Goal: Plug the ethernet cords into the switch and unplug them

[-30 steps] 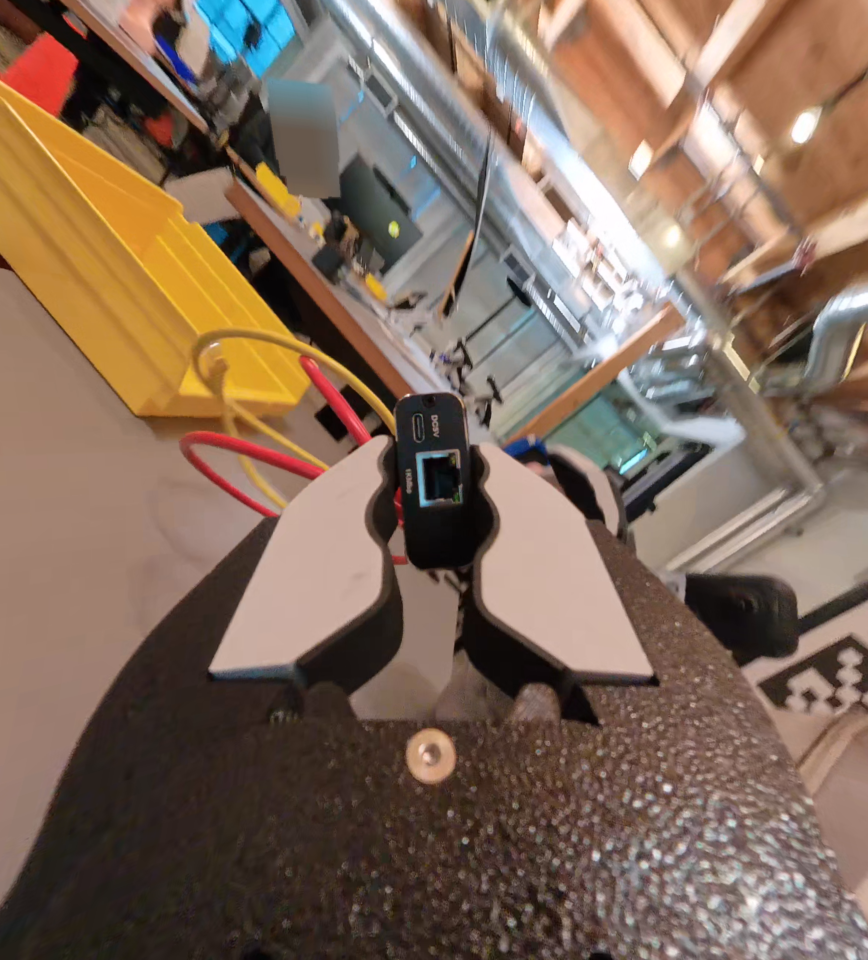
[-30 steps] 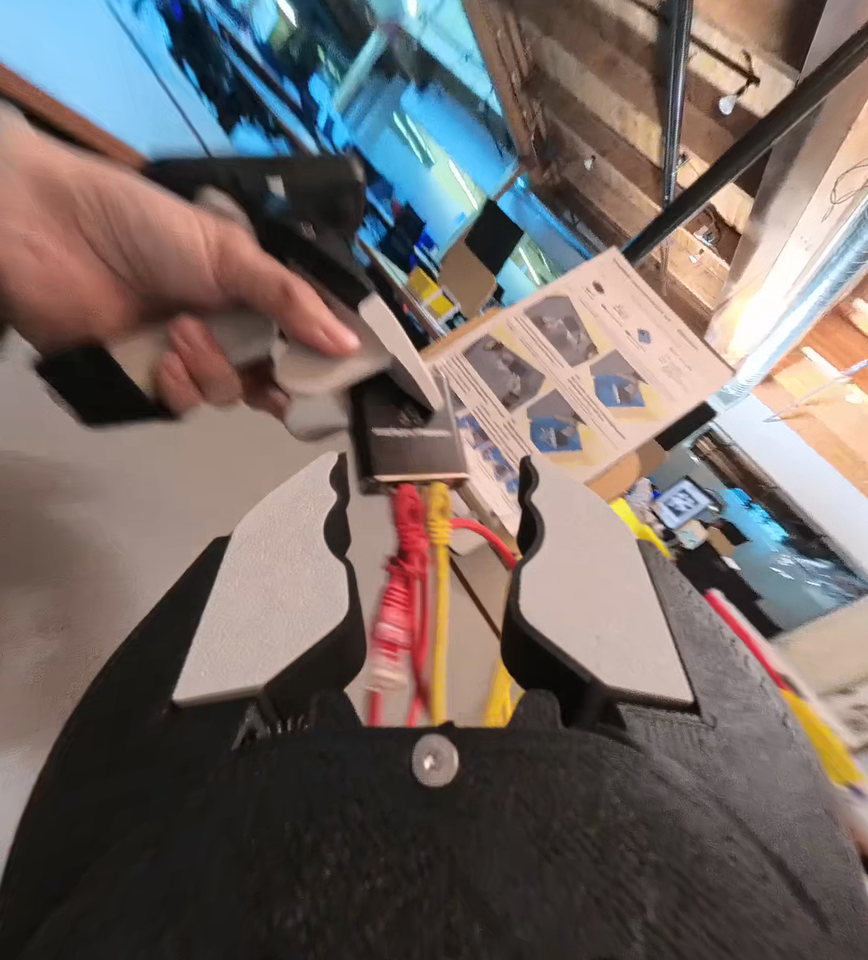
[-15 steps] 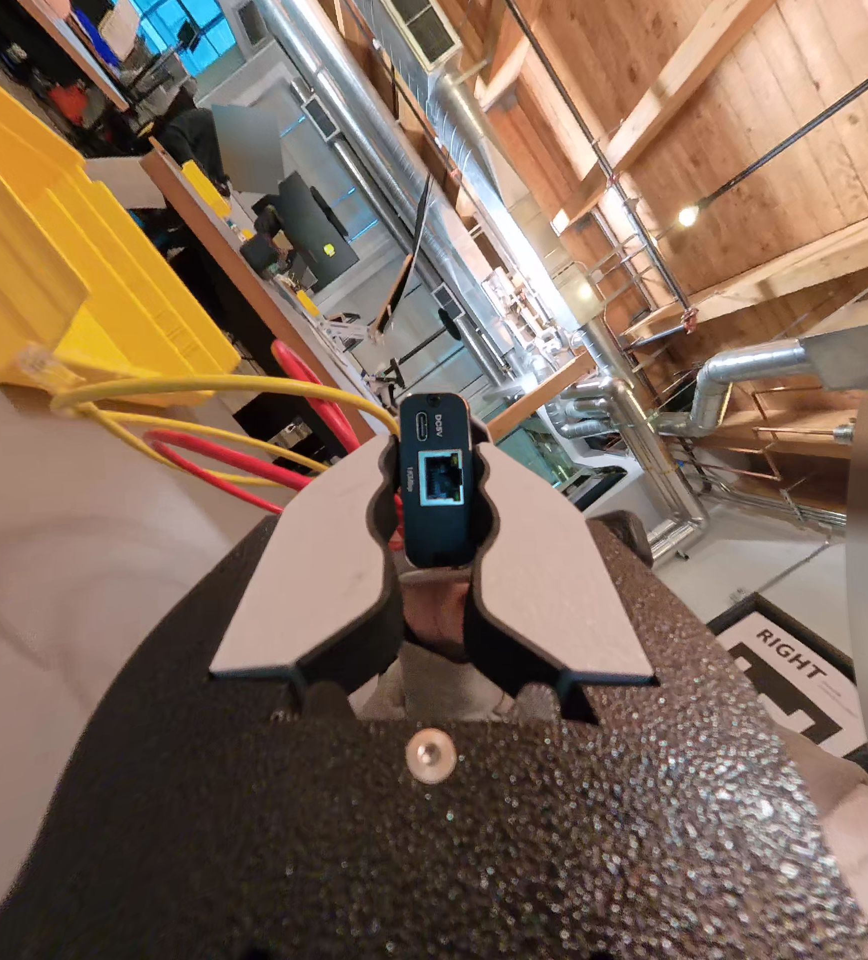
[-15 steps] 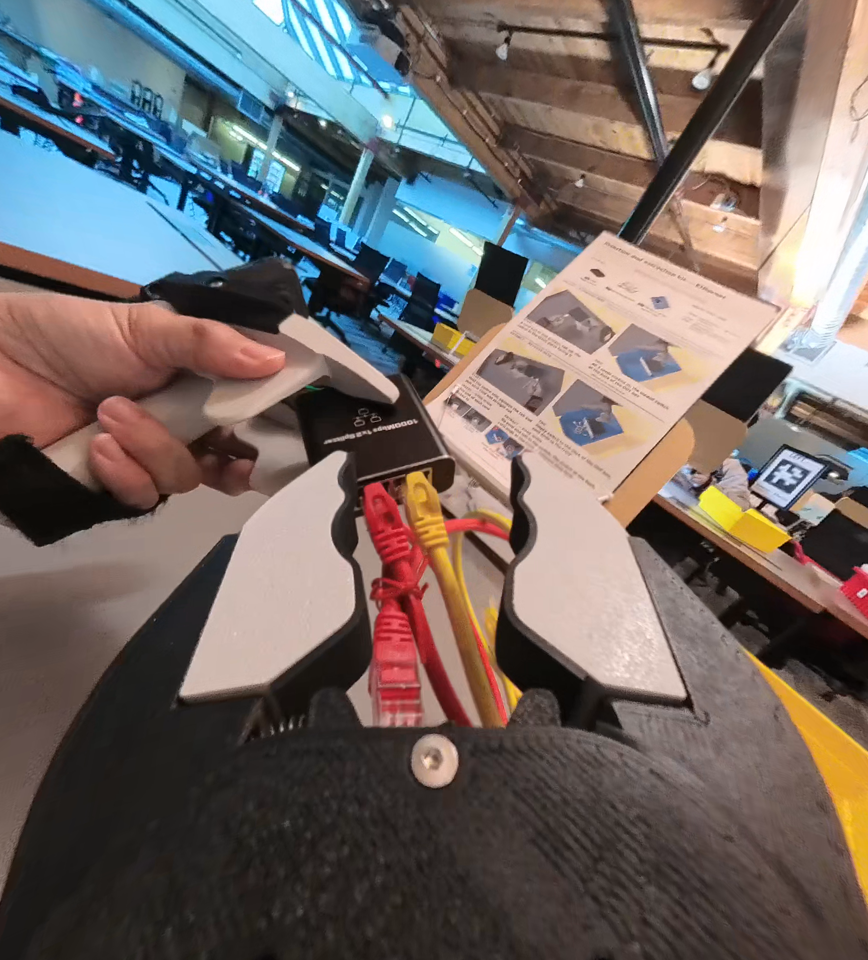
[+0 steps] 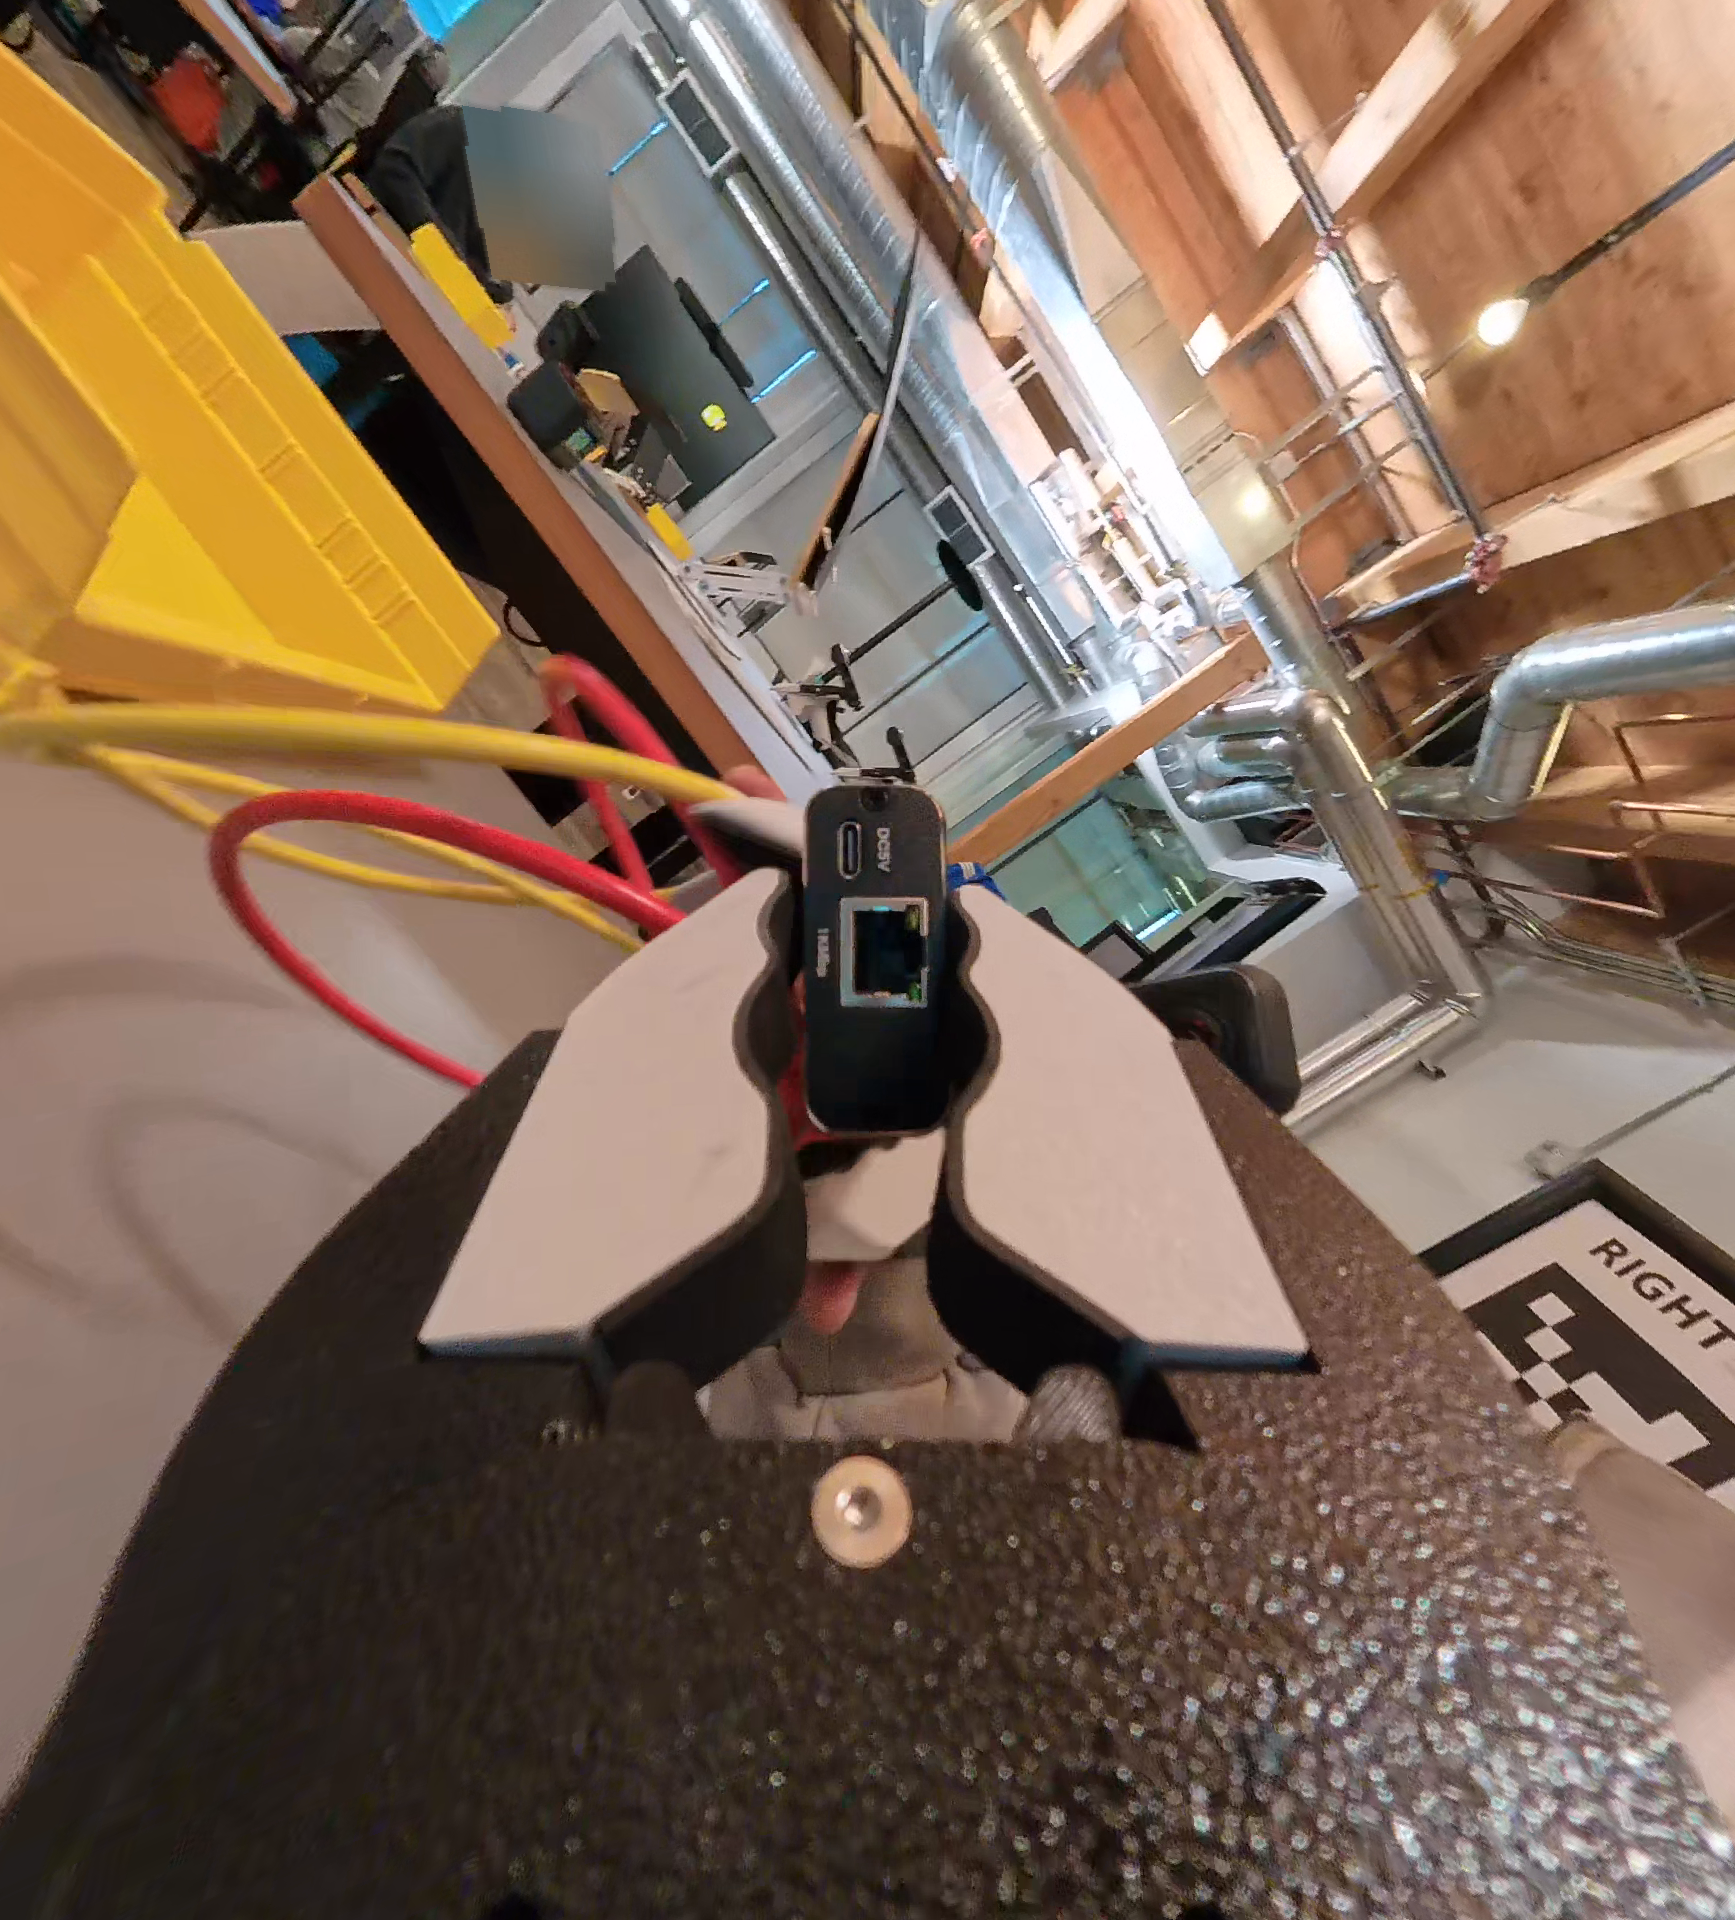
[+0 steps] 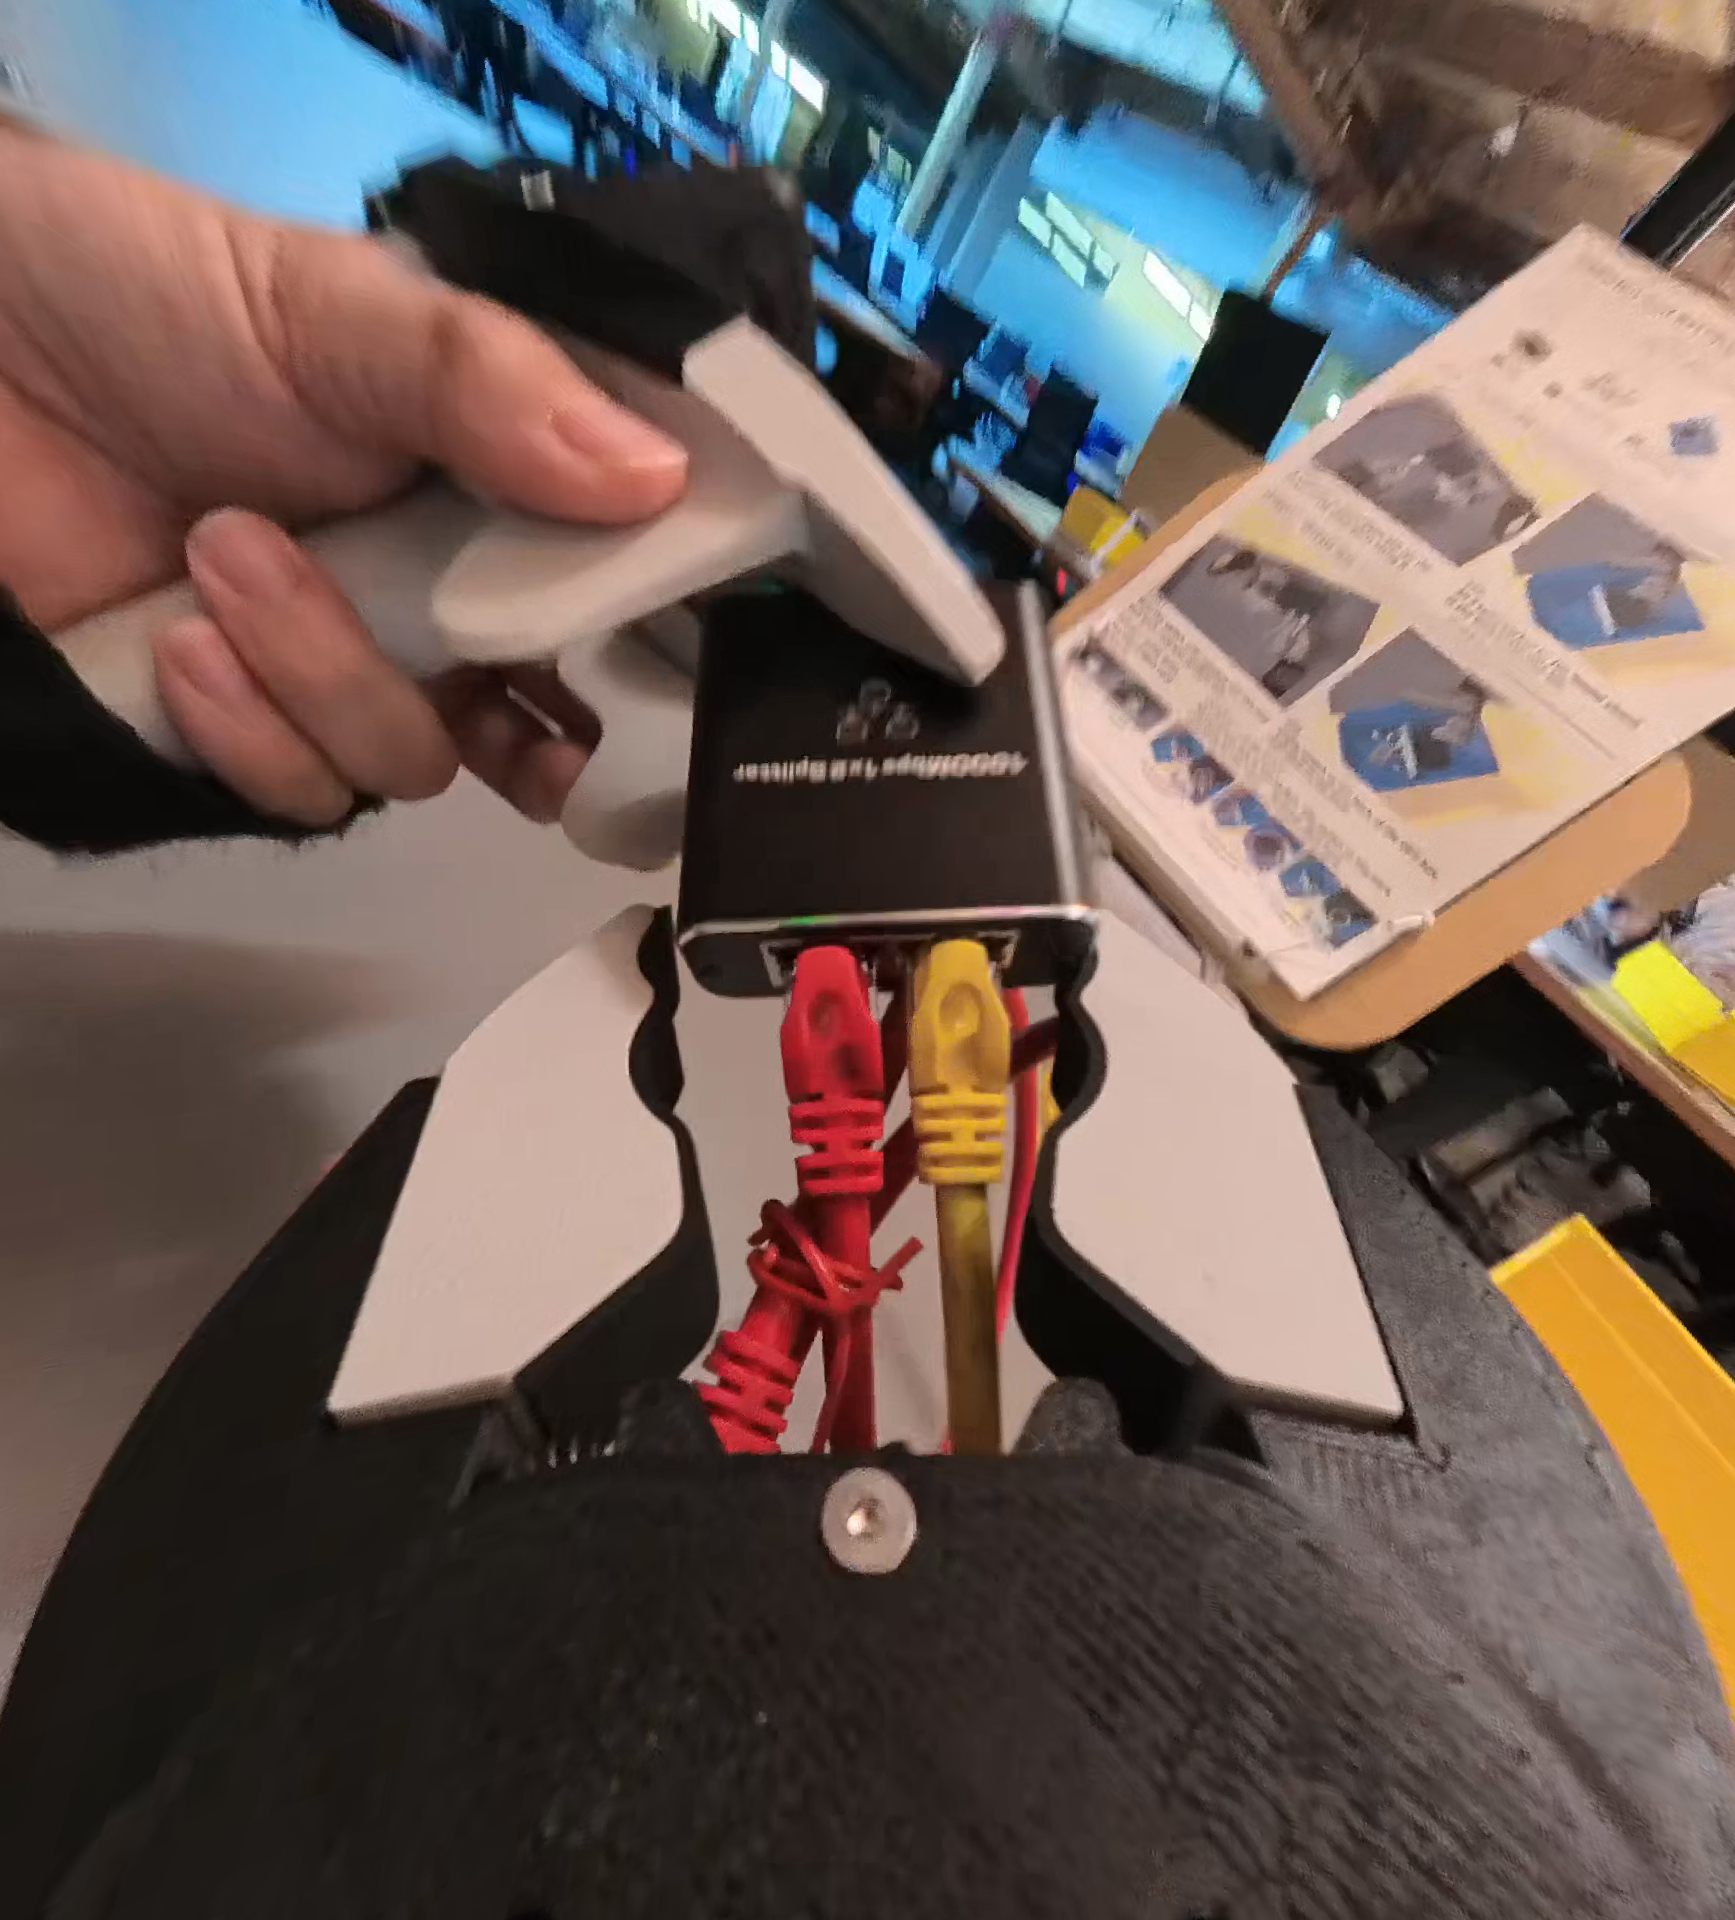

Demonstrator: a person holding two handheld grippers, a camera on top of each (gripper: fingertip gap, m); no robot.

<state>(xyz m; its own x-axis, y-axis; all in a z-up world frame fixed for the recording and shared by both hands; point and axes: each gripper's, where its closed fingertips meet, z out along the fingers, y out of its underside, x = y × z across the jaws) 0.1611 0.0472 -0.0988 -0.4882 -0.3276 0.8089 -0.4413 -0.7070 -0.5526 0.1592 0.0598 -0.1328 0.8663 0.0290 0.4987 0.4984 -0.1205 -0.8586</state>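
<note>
My left gripper (image 5: 873, 935) is shut on the black switch (image 5: 878, 956), held end-on above the table with one empty port facing the camera. In the right wrist view the switch (image 6: 873, 790) has a red plug (image 6: 832, 1060) and a yellow plug (image 6: 956, 1070) seated side by side in its near face. My right gripper (image 6: 868, 935) is open, with a finger on each side of the two plugs and its tips at the switch's face. A second, loose red plug (image 6: 749, 1392) hangs low between the fingers. A hand (image 6: 219, 447) holds the left gripper.
The red cord (image 5: 250, 862) and yellow cord (image 5: 323, 738) loop over the grey table (image 5: 63, 1091). A yellow bin (image 5: 167, 416) stands at the table's far left edge and shows in the right wrist view (image 6: 1673, 1455). A printed sheet on a cardboard board (image 6: 1414, 644) stands behind the switch. The grippers are tip to tip, or close to it.
My right gripper has moved in toward the switch, so both seated plugs now lie between its open fingers. The left gripper keeps its hold on the switch.
</note>
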